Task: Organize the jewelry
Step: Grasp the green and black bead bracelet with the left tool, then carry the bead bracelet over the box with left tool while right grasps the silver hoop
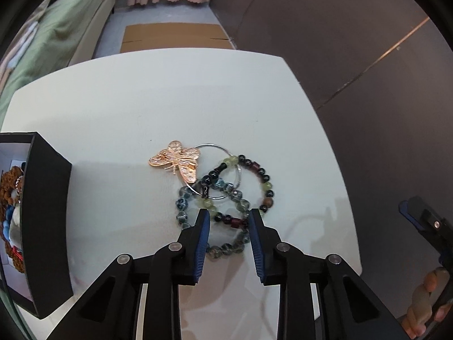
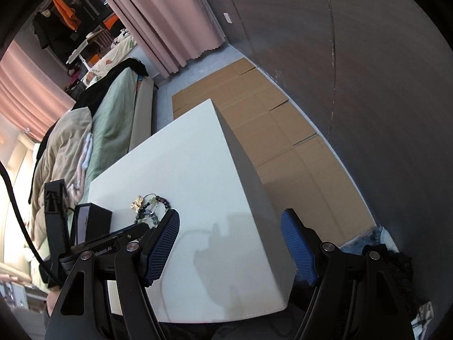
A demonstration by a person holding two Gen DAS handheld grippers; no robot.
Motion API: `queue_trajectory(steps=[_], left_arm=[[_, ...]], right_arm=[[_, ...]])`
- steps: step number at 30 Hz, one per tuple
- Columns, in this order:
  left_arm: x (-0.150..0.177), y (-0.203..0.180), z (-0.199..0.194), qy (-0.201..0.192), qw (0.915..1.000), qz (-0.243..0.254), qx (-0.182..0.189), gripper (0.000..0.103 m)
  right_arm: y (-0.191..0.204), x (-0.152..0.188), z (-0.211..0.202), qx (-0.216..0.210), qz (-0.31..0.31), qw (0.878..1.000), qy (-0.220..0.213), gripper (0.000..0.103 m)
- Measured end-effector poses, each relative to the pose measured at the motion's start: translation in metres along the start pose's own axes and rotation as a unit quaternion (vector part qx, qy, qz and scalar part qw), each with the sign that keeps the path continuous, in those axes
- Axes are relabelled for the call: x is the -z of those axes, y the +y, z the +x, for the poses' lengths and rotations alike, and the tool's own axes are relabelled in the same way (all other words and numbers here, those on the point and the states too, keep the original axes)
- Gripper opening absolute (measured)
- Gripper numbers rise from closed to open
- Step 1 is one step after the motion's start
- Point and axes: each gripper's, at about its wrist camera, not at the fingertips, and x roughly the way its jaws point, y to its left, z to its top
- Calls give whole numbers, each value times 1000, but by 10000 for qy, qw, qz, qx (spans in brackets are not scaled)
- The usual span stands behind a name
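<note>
On the white table (image 1: 127, 107) lies a tangle of jewelry: a rose-gold butterfly brooch (image 1: 177, 161), a thin silver hoop (image 1: 218, 148), a dark multicolour bead bracelet (image 1: 259, 174) and a grey-green bead bracelet (image 1: 181, 206). My left gripper (image 1: 229, 215) is open, its blue-padded fingers (image 1: 202, 243) straddling the near arcs of both bracelets. A black jewelry box (image 1: 42, 221) with beaded pieces inside stands at the left. My right gripper (image 2: 230, 218) is open and empty, off the table's right side; the pile (image 2: 150, 205) and the box (image 2: 93, 218) show small in its view.
The table's right edge (image 2: 243, 170) drops to flattened cardboard (image 2: 269, 119) on the floor beside a dark wall. A bed with green bedding (image 2: 110, 124) lies beyond the table. Pink curtains (image 2: 170, 14) hang at the back.
</note>
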Motion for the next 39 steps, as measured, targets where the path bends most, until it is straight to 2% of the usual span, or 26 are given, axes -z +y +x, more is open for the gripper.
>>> queue_trajectory(steps=[4, 7, 9, 13, 21, 24, 31, 35, 39], left_arm=[[0, 6, 3, -56, 9999, -118, -27, 28], [0, 6, 3, -113, 9999, -79, -83, 23], [-1, 6, 5, -139, 9996, -17, -264, 7], [-3, 9, 3, -103, 9998, -43, -160, 7], [-7, -4, -39, -569, 9980, 251, 132, 7], [-7, -4, -57, -721, 9968, 280, 201, 7], [-10, 4, -86, -1015, 9943, 270, 181, 7], [-7, 15, -100, -1104, 9936, 204, 146, 7], [-8, 26, -110, -1165, 9930, 142, 103, 7]], right_arm=[[-2, 1, 1, -22, 7, 10000, 34, 74], [-1, 2, 3, -45, 30, 10000, 64, 74], [0, 1, 3, -51, 20, 10000, 71, 74], [6, 1, 2, -100, -45, 9999, 73, 74], [20, 0, 5, -257, -164, 9995, 124, 74], [30, 0, 8, -437, -212, 9986, 197, 74], [50, 0, 23, -654, -272, 9968, 368, 73], [66, 2, 41, -734, -442, 9941, 662, 64], [84, 6, 55, -720, -647, 9917, 840, 63]])
